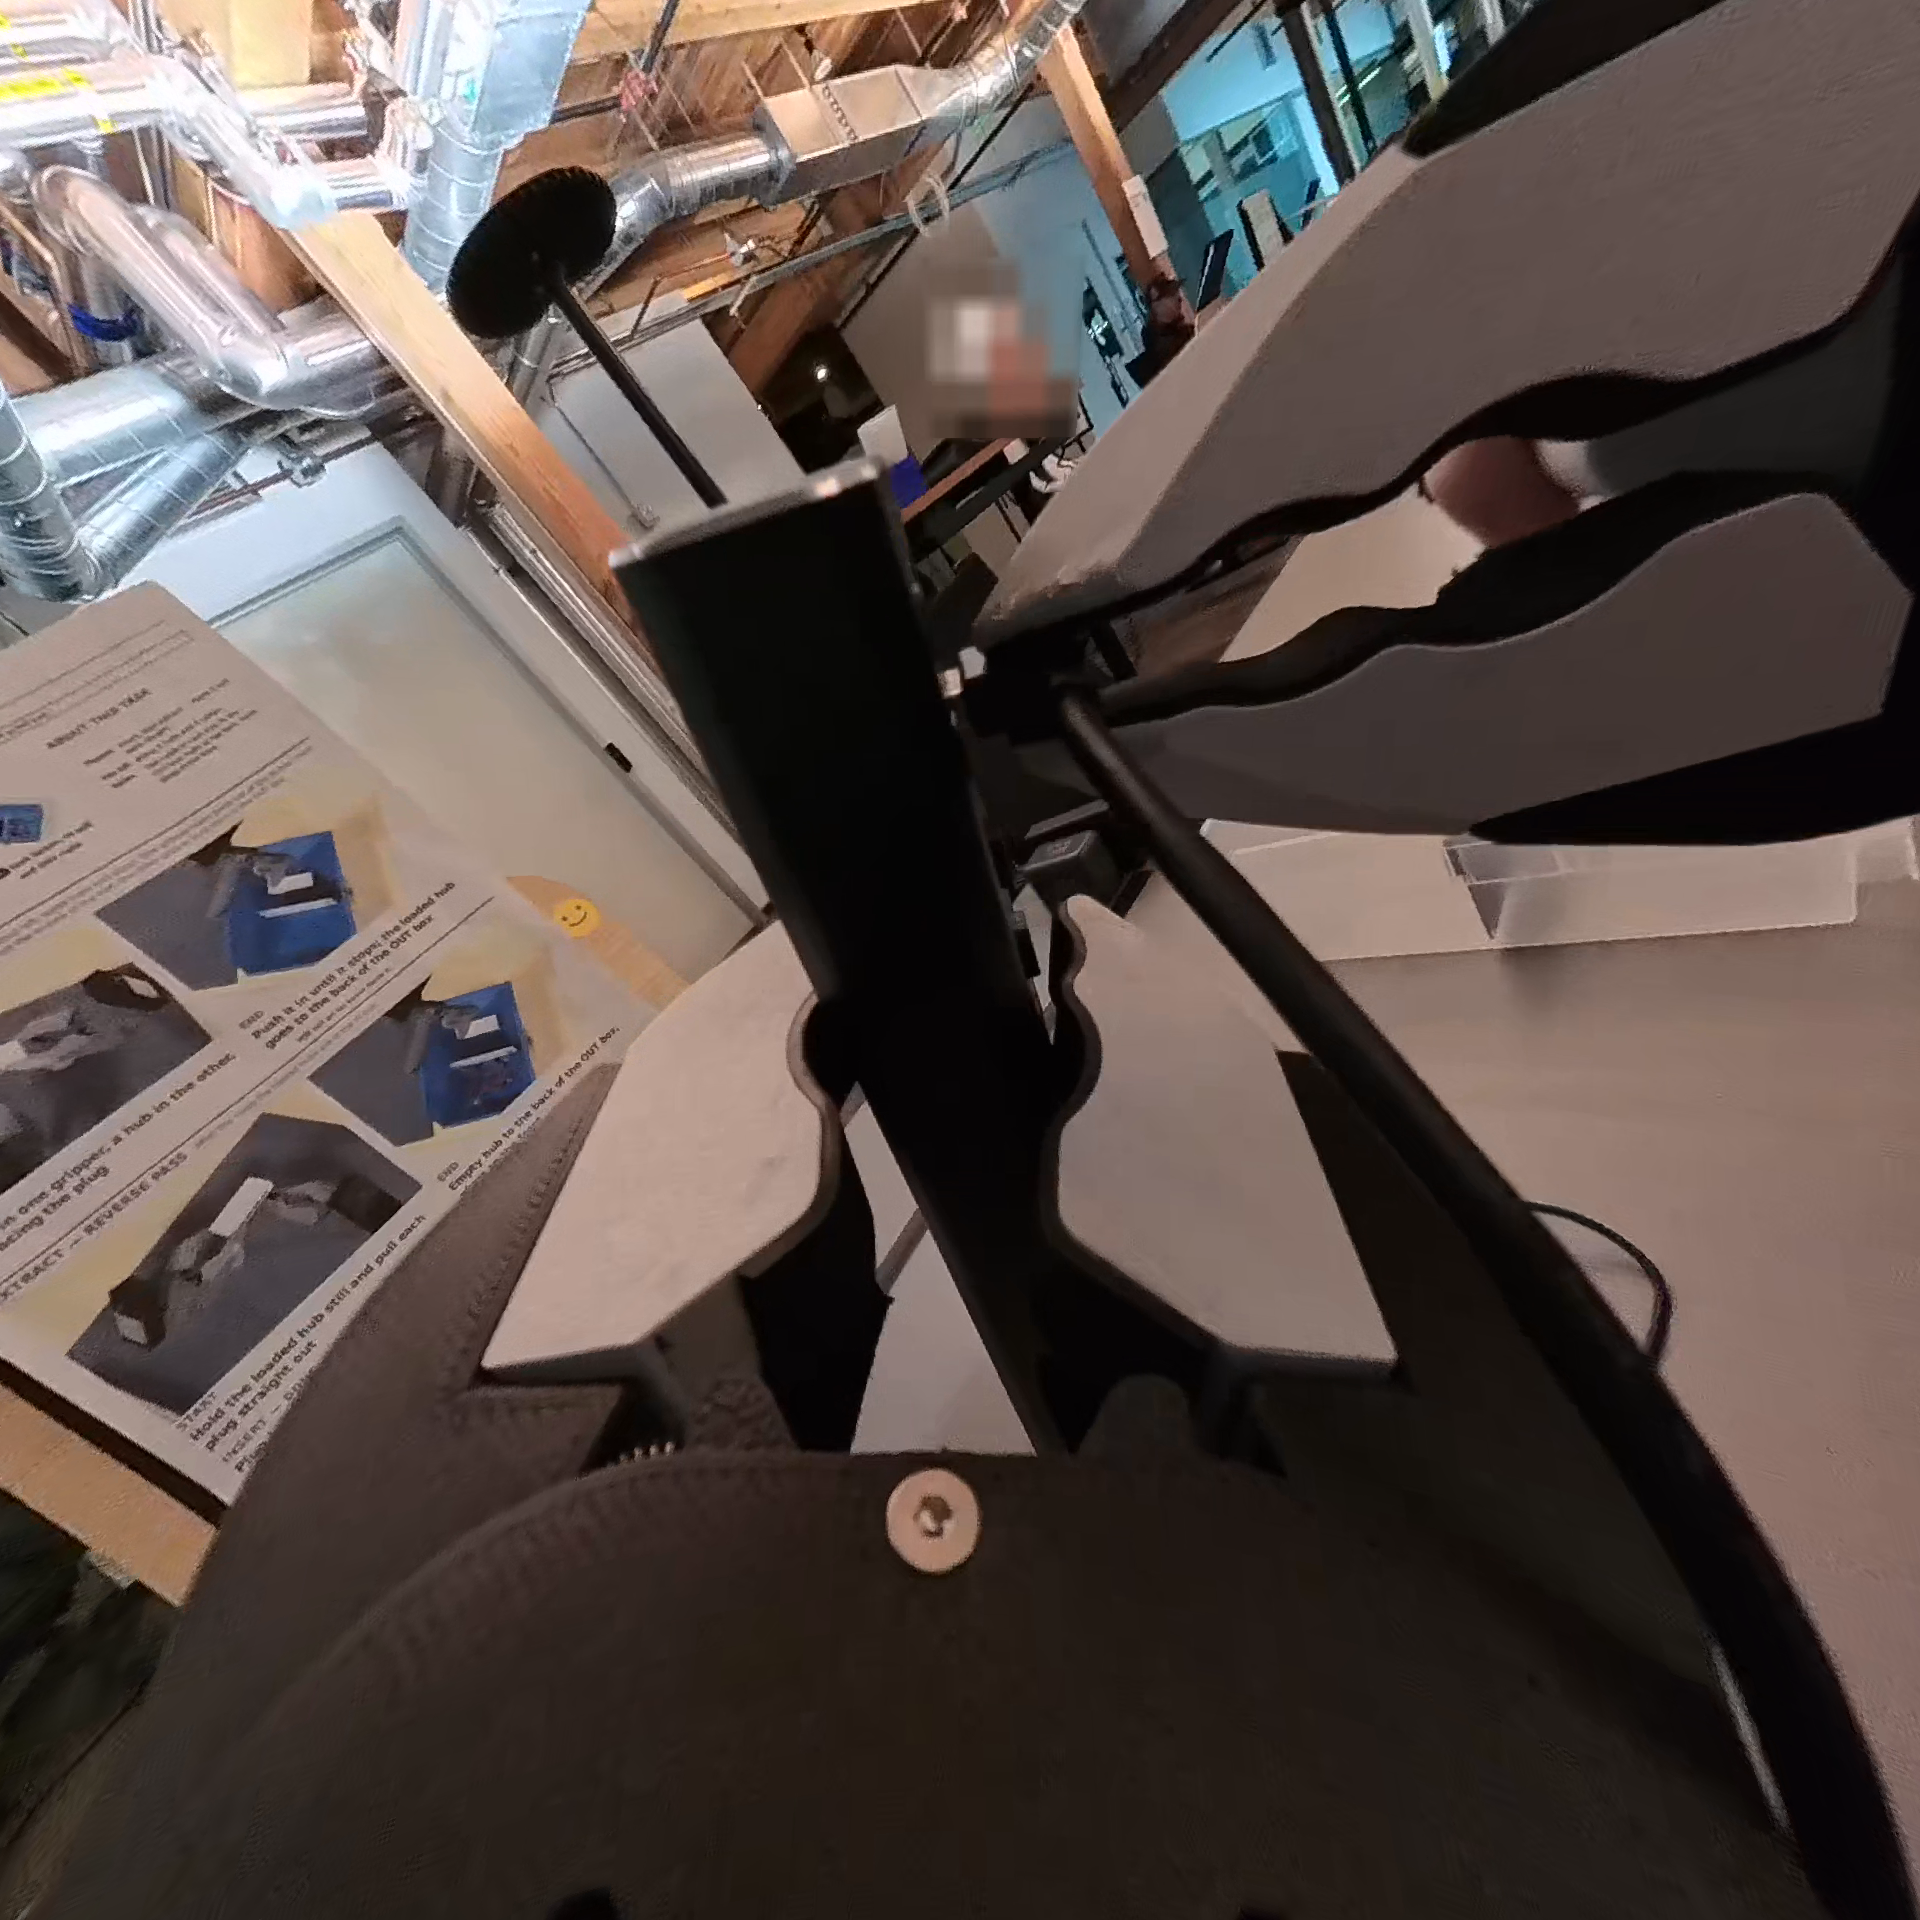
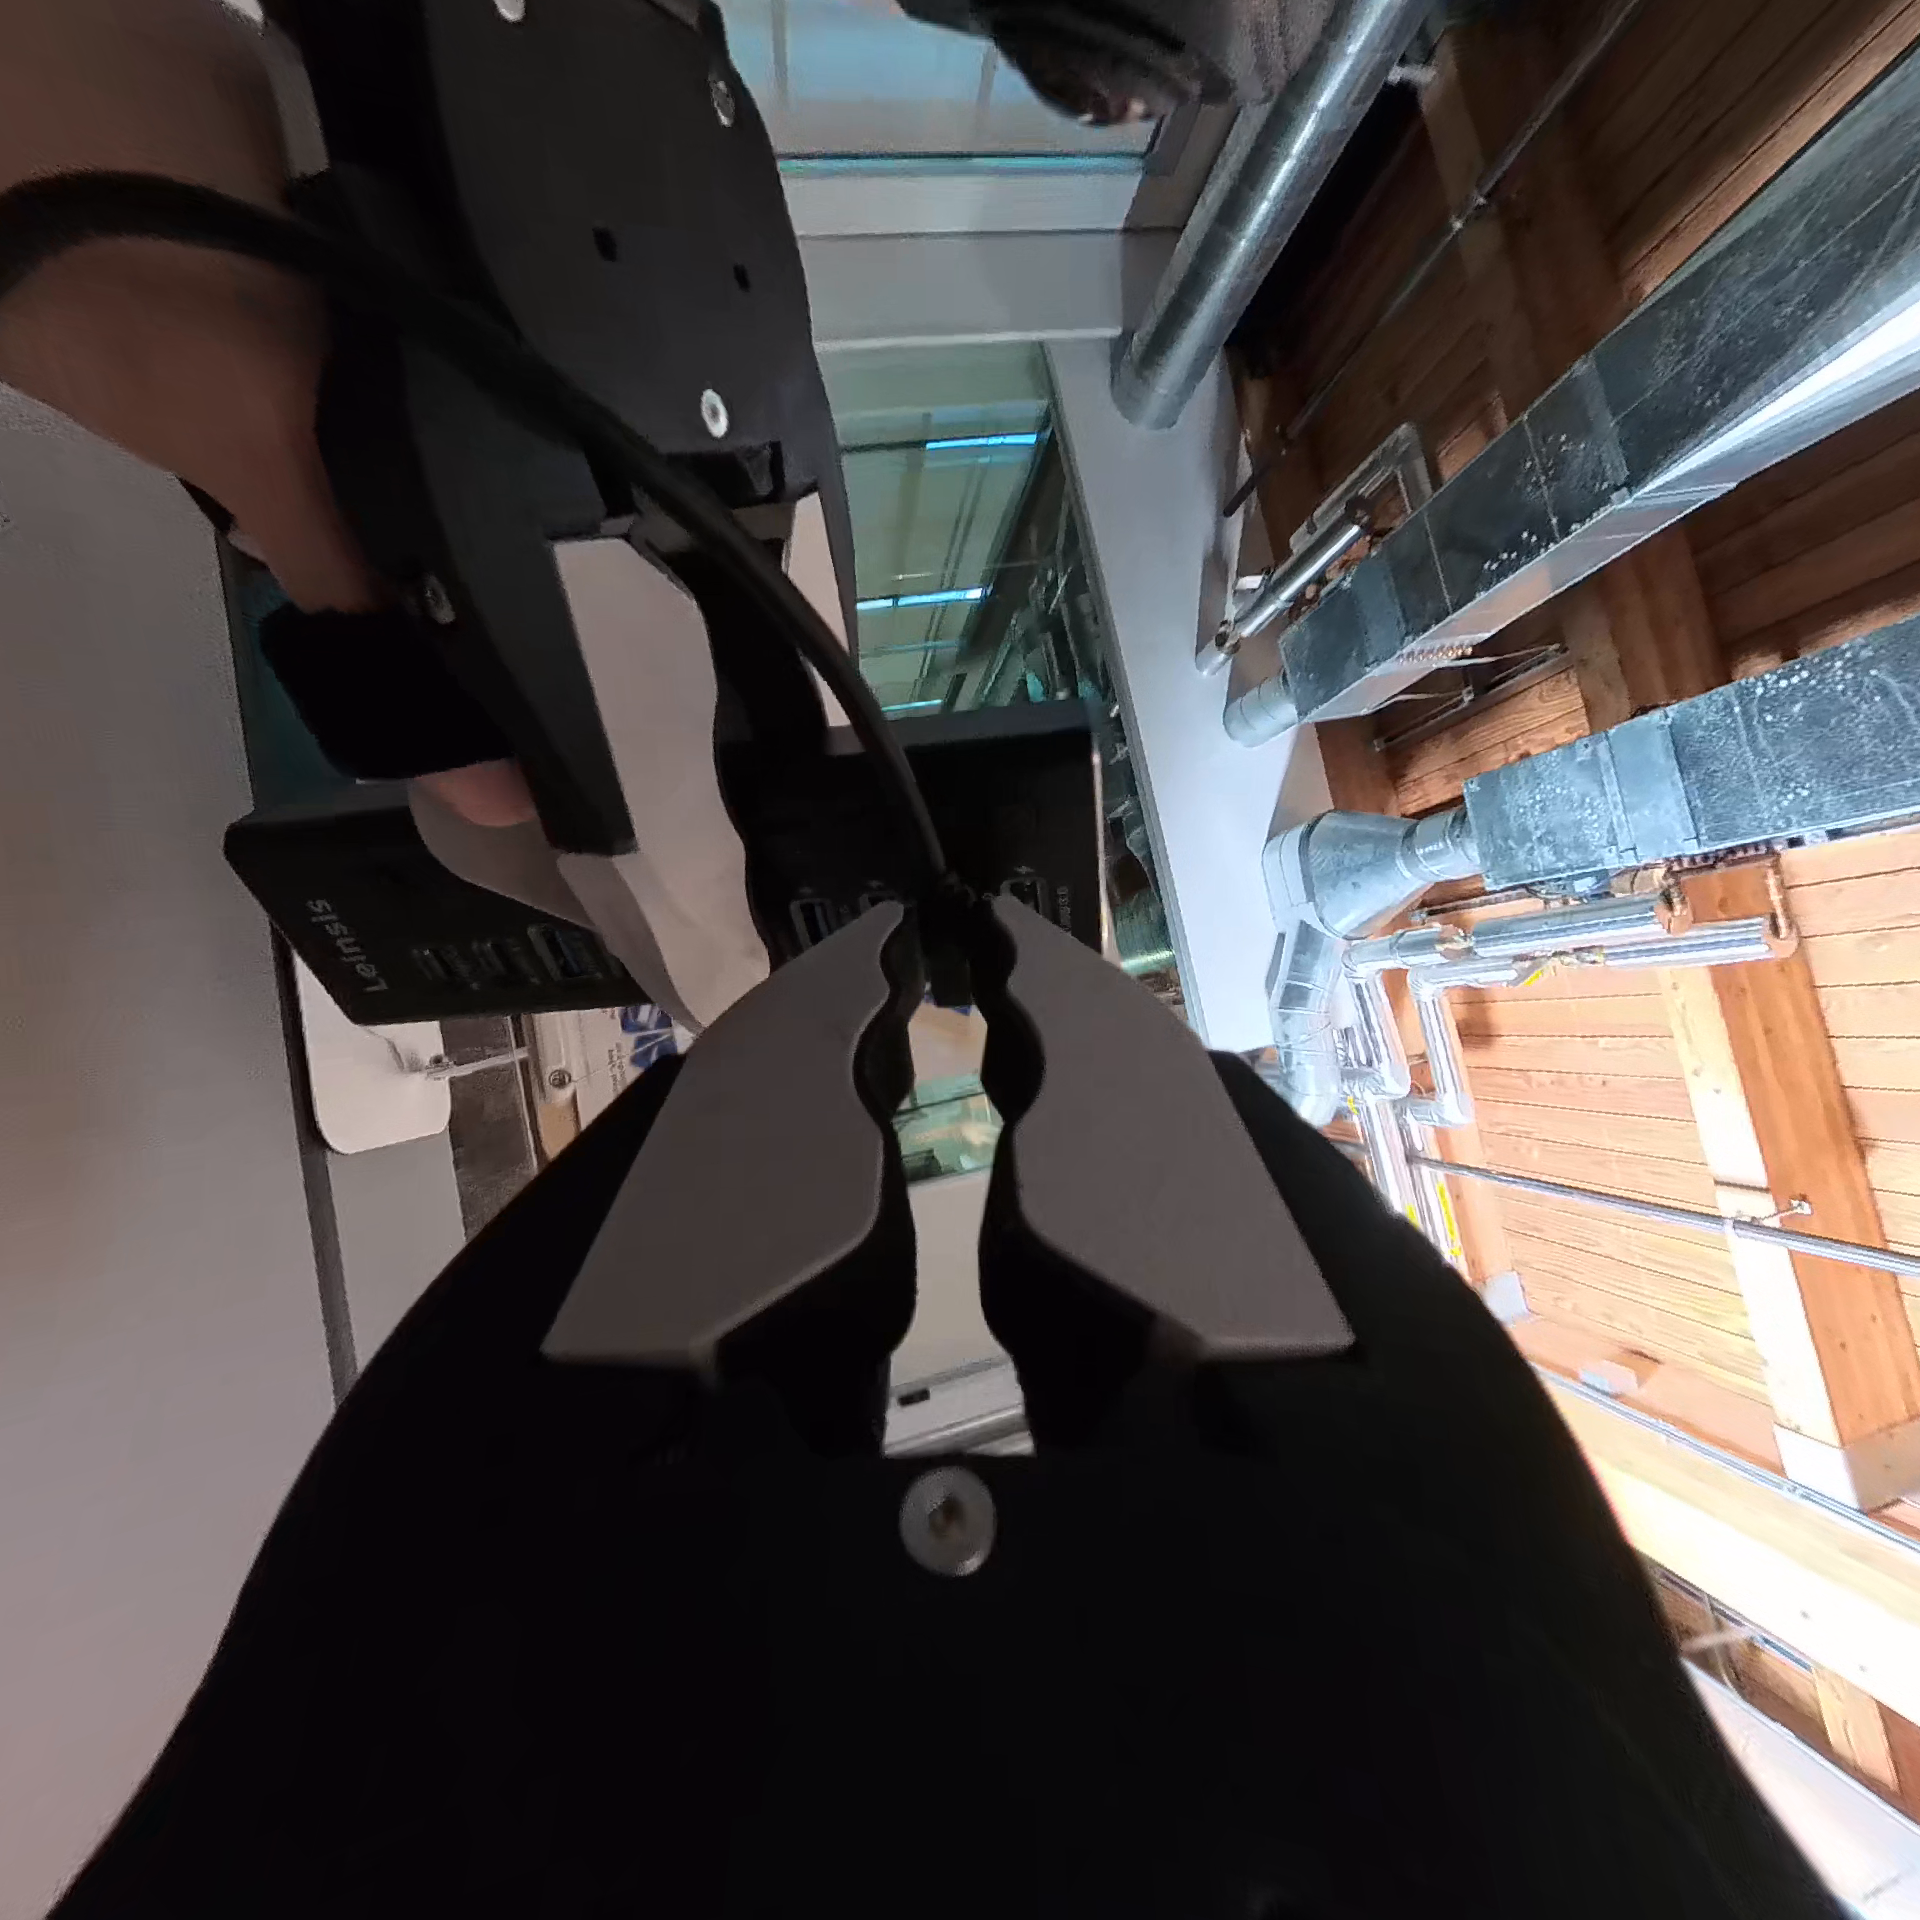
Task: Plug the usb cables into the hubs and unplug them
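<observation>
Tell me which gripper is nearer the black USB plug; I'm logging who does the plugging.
Right. The right gripper has its fingers shut on the black USB plug at the black rectangular hub. The left gripper clamps that hub's body, away from the plug.

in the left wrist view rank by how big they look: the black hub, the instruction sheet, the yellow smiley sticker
1. Instruction sheet and black hub: both cover similar areas, and the hub is much nearer the camera, so I won't rank them.
2. Yellow smiley sticker, clearly smallest.
</observation>
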A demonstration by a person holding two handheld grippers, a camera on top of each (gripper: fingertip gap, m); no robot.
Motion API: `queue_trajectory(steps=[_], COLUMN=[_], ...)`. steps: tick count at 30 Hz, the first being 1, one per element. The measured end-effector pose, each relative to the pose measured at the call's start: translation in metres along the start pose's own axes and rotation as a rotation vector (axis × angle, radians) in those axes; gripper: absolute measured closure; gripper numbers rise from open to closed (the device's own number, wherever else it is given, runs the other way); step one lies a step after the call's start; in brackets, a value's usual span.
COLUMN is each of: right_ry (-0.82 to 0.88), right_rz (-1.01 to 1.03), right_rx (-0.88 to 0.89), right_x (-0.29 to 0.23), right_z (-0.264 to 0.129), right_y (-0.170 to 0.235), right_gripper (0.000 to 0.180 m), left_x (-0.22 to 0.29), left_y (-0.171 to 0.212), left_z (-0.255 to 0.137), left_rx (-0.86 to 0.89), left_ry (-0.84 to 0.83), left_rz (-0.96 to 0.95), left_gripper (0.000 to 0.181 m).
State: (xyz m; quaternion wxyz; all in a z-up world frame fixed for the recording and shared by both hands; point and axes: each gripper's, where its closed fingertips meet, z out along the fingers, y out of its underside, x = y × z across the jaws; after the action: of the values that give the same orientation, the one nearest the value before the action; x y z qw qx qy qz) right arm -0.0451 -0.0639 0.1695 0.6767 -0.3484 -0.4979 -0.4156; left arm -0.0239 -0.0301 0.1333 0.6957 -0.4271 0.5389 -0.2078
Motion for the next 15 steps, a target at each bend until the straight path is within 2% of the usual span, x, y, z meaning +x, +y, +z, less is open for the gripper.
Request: queue_trajectory(steps=[7, 13, 15], right_ry=[0.000, -0.006, 0.005], right_rz=[0.037, -0.040, -0.060], right_rx=[-0.004, -0.062, -0.076], right_x=[0.000, -0.004, -0.004], right_z=[0.002, 0.006, 0.006], right_y=[0.003, 0.012, 0.014], right_gripper=[0.171, 0.170, 0.165], left_x=[0.001, -0.003, -0.001], left_y=[0.001, 0.010, 0.013], left_z=[0.002, 0.010, 0.012], left_rx=[-0.006, -0.083, -0.073], left_ry=[0.014, 0.007, 0.027], left_rz=[-0.054, -0.117, -0.154], left_gripper=[0.147, 0.149, 0.150])
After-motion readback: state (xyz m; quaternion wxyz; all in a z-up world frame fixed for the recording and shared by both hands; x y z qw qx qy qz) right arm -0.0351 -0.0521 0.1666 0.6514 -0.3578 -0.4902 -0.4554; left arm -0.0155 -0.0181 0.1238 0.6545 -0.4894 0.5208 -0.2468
